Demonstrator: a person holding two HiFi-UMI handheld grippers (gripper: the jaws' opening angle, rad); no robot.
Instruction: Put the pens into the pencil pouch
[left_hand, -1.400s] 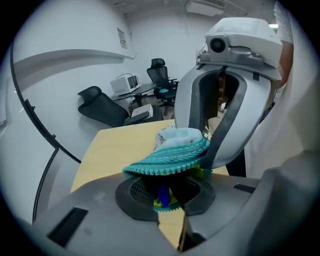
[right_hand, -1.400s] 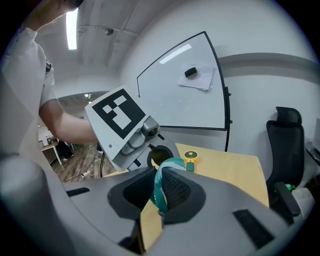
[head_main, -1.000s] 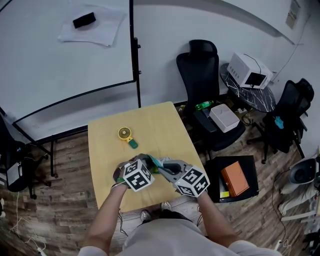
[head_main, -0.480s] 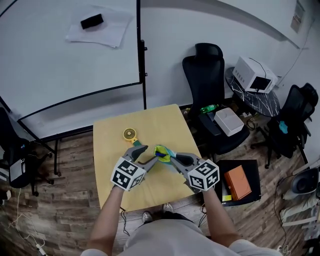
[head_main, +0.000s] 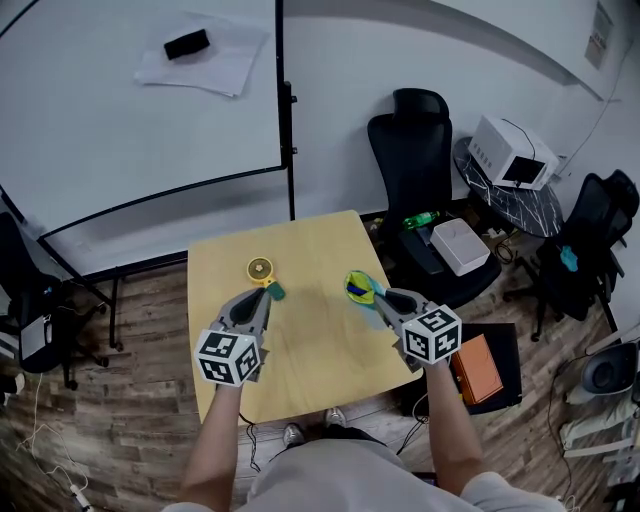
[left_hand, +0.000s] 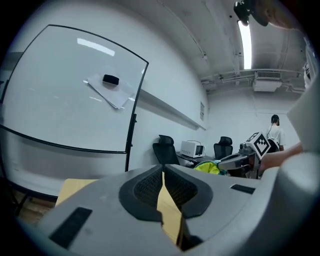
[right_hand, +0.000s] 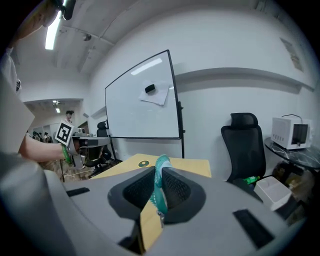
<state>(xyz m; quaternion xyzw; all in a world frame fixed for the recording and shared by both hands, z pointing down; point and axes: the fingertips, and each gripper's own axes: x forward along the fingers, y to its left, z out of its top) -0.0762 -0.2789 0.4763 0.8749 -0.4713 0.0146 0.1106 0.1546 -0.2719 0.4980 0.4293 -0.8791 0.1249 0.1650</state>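
Observation:
The pencil pouch (head_main: 357, 287), green, yellow and blue, hangs over the right part of the wooden table (head_main: 310, 350). My right gripper (head_main: 378, 297) is shut on it; in the right gripper view the pouch's teal zip edge (right_hand: 161, 192) is pinched between the pads. My left gripper (head_main: 262, 297) is over the table's left side, apart from the pouch and shut on nothing (left_hand: 162, 172). From the left gripper view the pouch (left_hand: 210, 167) shows off to the right. No pen shows in any view.
A yellow round object (head_main: 260, 267) with a green end lies on the table just beyond my left gripper. A whiteboard (head_main: 130, 110) stands behind the table. Black office chairs (head_main: 415, 150), a white box (head_main: 455, 243) and an orange box (head_main: 470, 360) crowd the right side.
The grippers have drawn apart. My left gripper let go of the pouch and moved left; my right gripper carried the pouch to the right.

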